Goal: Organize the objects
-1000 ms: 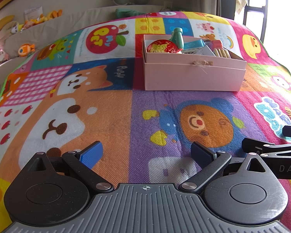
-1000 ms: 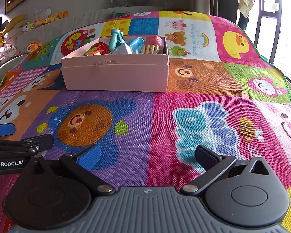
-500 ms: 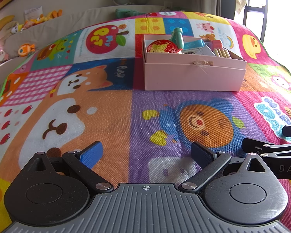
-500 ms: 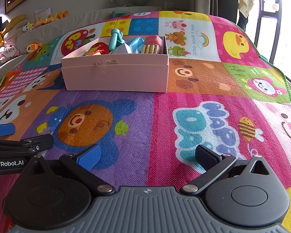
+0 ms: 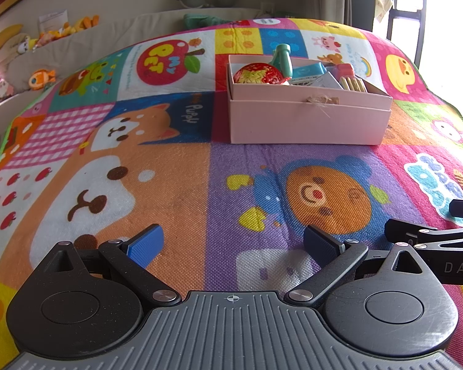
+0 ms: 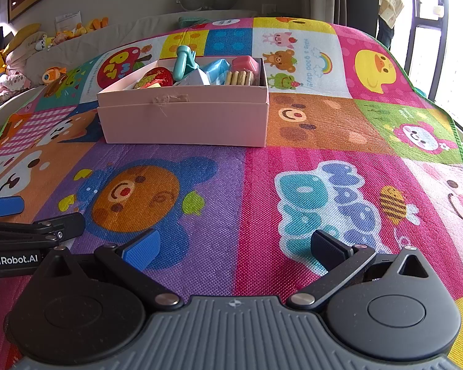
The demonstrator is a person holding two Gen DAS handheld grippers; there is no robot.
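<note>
I had both grippers, left gripper (image 5: 233, 245) and right gripper (image 6: 234, 245), spread wide, holding nothing. Pink box (image 6: 185, 120) of toys sat ahead on the mat (image 6: 293, 160), long side facing me, roughly equally near both.

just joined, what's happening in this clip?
Nothing is being handled at this moment. The left gripper and the right gripper are both open and empty, low over the colourful play mat, side by side. Ahead of them sits the pink box, lid off, with items inside: a red ball, a teal toy and some biscuits. No loose objects show on the mat.
</note>
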